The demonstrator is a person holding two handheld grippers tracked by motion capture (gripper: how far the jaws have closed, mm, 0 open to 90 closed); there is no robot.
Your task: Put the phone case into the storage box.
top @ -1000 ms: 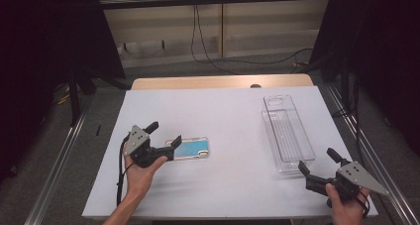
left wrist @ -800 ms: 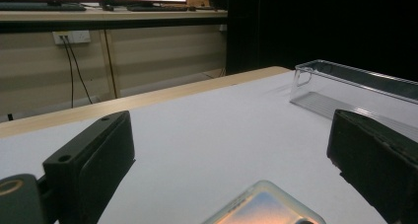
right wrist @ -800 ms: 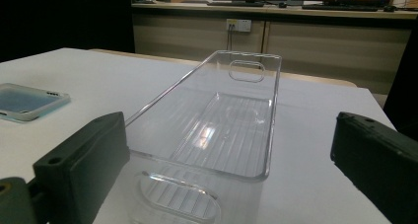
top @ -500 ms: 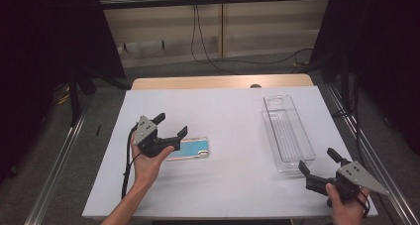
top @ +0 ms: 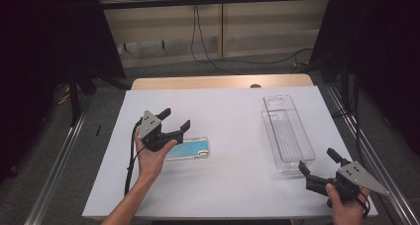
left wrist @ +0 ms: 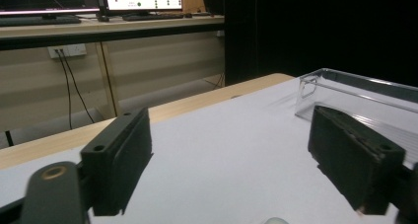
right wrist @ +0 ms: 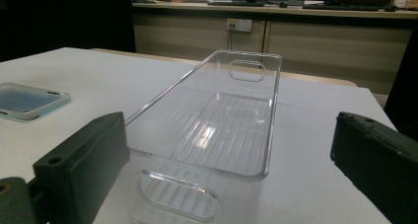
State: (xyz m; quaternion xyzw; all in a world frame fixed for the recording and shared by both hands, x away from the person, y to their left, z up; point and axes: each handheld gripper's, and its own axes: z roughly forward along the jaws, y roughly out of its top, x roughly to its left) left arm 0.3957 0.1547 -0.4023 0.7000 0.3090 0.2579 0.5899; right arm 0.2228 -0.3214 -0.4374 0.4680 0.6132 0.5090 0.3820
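Note:
A light-blue phone case lies flat on the white table top, left of the middle. My left gripper hovers just above the case's left end and points up and to the right. Its jaws have just been closing, they still stand apart, and nothing is between them. A clear plastic tray lies lengthwise at the right. My right gripper is open at the front right and faces the tray's near end. The phone case appears far left in the right gripper view.
The tray appears beyond the left gripper's right jaw. A wooden strip edges the table's far side, with cables and dark curtains behind. Metal rails run along both sides of the table.
The left hand has lifted its gripper from beside the case's left end and carried it a little farther and to the right, tilting it upward. The right gripper has stayed put.

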